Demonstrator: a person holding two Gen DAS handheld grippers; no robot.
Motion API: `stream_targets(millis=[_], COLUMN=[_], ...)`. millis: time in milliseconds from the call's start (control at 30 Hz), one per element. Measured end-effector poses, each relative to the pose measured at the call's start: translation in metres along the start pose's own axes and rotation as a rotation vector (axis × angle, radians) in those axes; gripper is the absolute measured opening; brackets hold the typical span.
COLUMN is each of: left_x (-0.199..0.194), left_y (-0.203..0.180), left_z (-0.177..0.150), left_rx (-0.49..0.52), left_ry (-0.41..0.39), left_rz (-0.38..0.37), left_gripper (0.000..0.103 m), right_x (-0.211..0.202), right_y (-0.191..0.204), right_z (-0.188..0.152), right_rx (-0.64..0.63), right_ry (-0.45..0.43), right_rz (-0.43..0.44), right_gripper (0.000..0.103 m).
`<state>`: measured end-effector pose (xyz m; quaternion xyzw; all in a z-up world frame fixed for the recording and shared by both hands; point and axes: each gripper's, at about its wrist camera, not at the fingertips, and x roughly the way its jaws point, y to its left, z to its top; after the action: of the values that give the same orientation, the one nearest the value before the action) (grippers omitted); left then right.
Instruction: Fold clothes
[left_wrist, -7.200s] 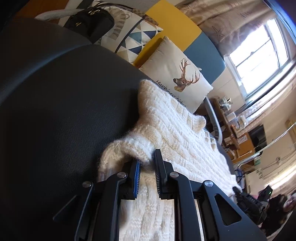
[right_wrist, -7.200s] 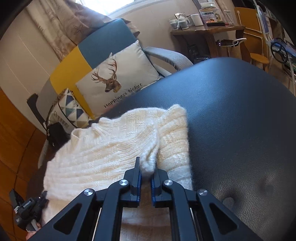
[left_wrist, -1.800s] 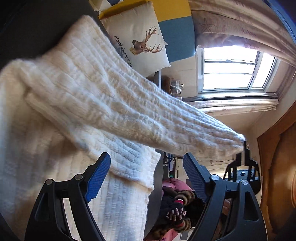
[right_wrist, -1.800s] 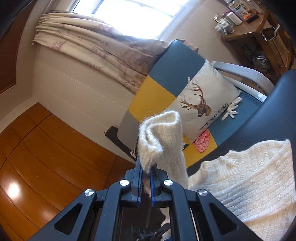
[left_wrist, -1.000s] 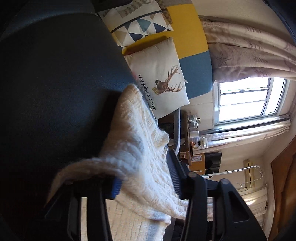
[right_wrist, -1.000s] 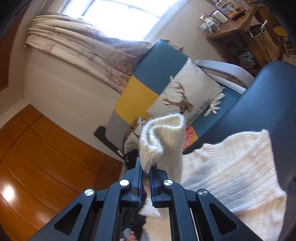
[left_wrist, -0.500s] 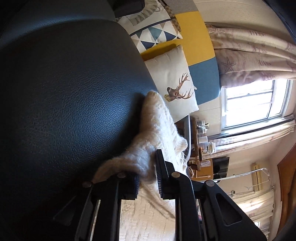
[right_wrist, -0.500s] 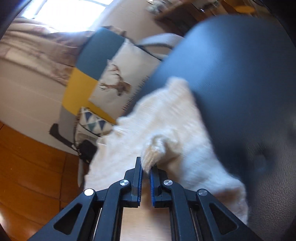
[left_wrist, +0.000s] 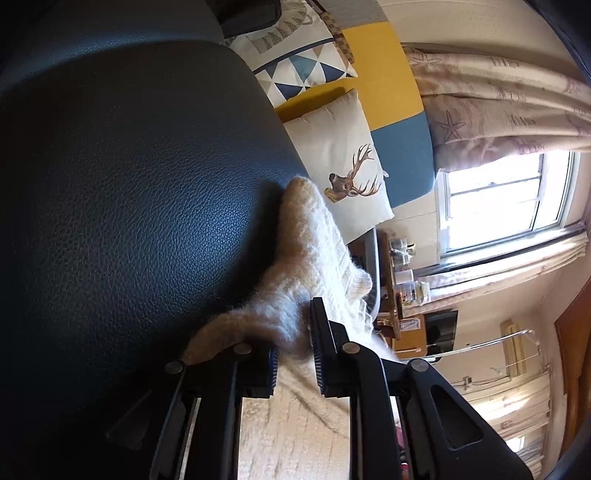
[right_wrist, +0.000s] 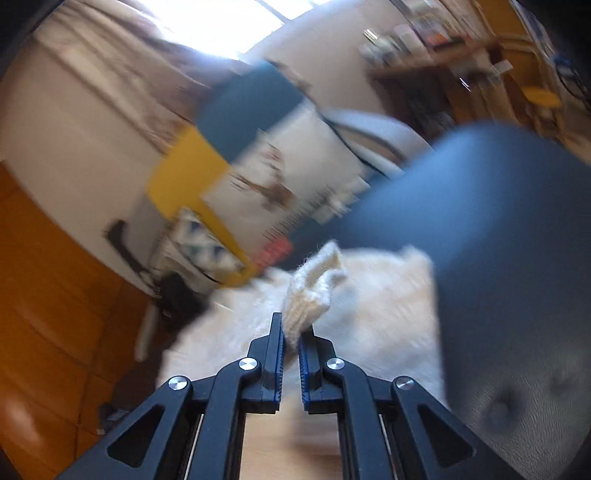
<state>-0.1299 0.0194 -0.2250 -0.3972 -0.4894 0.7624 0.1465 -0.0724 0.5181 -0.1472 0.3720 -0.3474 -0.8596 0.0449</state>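
A cream knitted sweater (left_wrist: 314, 236) lies on a dark leather-look tabletop (left_wrist: 129, 184); the left tool (left_wrist: 293, 343) pinches a fuzzy fold, the right tool (right_wrist: 290, 332) clenches its cuff (right_wrist: 314, 288).

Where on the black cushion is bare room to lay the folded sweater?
The black cushion is bare beside the sweater, on the side away from the deer pillow. Toward that pillow it is crowded.
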Motion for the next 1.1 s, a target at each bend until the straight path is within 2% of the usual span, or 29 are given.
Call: stream_targets(millis=[67, 267, 400, 467, 533, 667, 767, 867, 933, 1000, 1033, 1100], left_x=[0.0, -0.003, -0.003, -0.004, -0.005, -0.008, -0.009, -0.012, -0.014, -0.016, -0.016, -0.019], left_y=[-0.002, 0.003, 0.002, 0.001, 0.0, 0.001, 0.002, 0.0, 0.0, -0.001, -0.001, -0.001], left_z=[-0.001, -0.001, -0.003, -0.003, -0.004, -0.004, -0.004, -0.004, -0.005, -0.005, -0.006, -0.006], left_rx=[0.019, 0.015, 0.022, 0.015, 0.021, 0.021, 0.016, 0.017, 0.015, 0.015, 0.019, 0.02], left_ry=[0.009, 0.015, 0.017, 0.025, 0.029, 0.041, 0.046, 0.043, 0.043, 0.046, 0.05, 0.057], left_rz=[0.012, 0.02, 0.039, 0.047, 0.052, 0.053, 0.053, 0.06, 0.058, 0.056, 0.059, 0.056], left_gripper=[0.018, 0.018, 0.018, 0.018, 0.018, 0.019, 0.022, 0.022, 0.026, 0.027, 0.027, 0.027], right_x=[0.015, -0.001, 0.009, 0.011, 0.001, -0.042, -0.057, -0.03, 0.001, 0.032, 0.044, 0.042], right_y=[-0.024, -0.037, -0.045, -0.053, -0.057, -0.034, -0.001, 0.036, 0.042, 0.033, 0.026, 0.016], right_z=[-0.014, -0.026, -0.03, -0.027, -0.024, -0.015, -0.005, 0.009, 0.019, 0.025, 0.027, 0.027], right_rx=[0.06, 0.111, 0.149, 0.228, 0.285, 0.127, -0.044, -0.212, -0.276, -0.274, -0.264, -0.228], right_ry=[0.067, 0.003, 0.043, 0.059, 0.089, 0.021, -0.051, -0.022, 0.04, 0.11, 0.136, 0.123], right_rz=[-0.056, -0.004, -0.005, 0.059, 0.081, -0.096, -0.122, -0.158, -0.215, -0.323, -0.371, -0.366], right_gripper=[0.006, 0.006, 0.004, 0.009, 0.021, 0.024, 0.024, 0.022, 0.022, 0.018, 0.013, 0.008])
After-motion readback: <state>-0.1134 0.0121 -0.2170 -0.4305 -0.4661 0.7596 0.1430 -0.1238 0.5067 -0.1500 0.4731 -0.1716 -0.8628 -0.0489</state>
